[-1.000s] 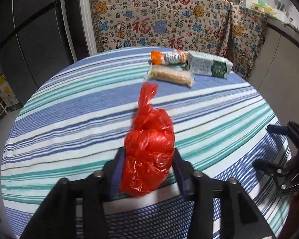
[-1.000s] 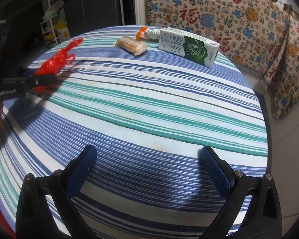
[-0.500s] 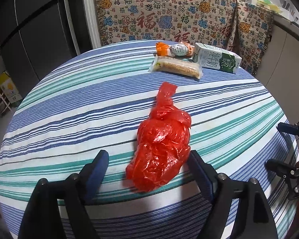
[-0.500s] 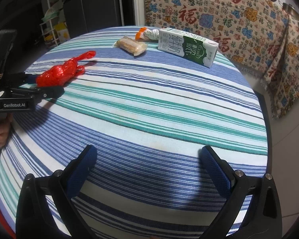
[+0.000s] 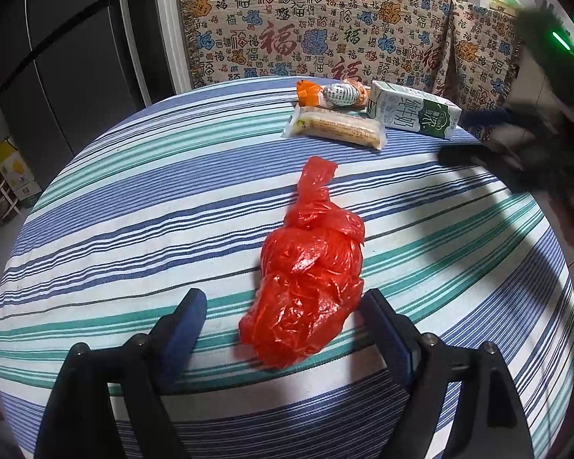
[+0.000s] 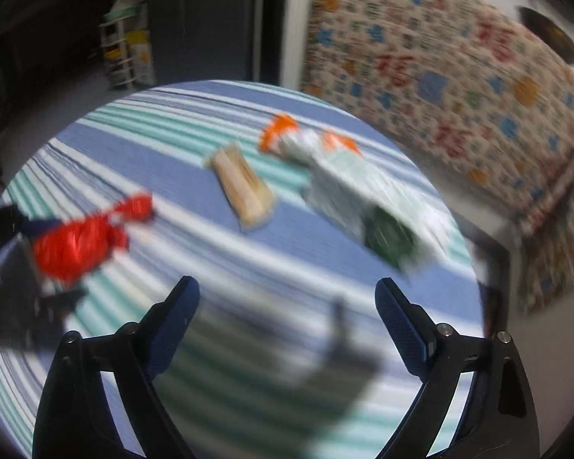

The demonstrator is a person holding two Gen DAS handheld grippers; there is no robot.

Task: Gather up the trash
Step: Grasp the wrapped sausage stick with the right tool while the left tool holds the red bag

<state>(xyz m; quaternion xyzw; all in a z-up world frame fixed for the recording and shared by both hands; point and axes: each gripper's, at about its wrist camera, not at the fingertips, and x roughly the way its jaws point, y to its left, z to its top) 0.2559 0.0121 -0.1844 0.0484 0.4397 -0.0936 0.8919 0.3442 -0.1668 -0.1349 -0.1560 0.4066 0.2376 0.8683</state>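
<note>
Striped cloth is covering the round table [image 5: 134, 199], where a knotted red plastic bag [image 5: 306, 290] is lying loose between the spread jaws of the left gripper [image 5: 283, 329], its twisted neck pointing away toward the far rim. Blurred, the right gripper [image 6: 287, 306] is closing its wide jaws on nothing, with the milk carton [image 6: 363, 206] lying ahead, its length running toward the fingers.

One red bag [image 5: 306, 290], two snack packets [image 5: 335, 127], one milk carton [image 5: 413, 114]

Round table [image 5: 134, 199] in blue-green striped cloth, patterned throw [image 5: 325, 26] behind, dark refrigerator [image 5: 57, 57] at left
</note>
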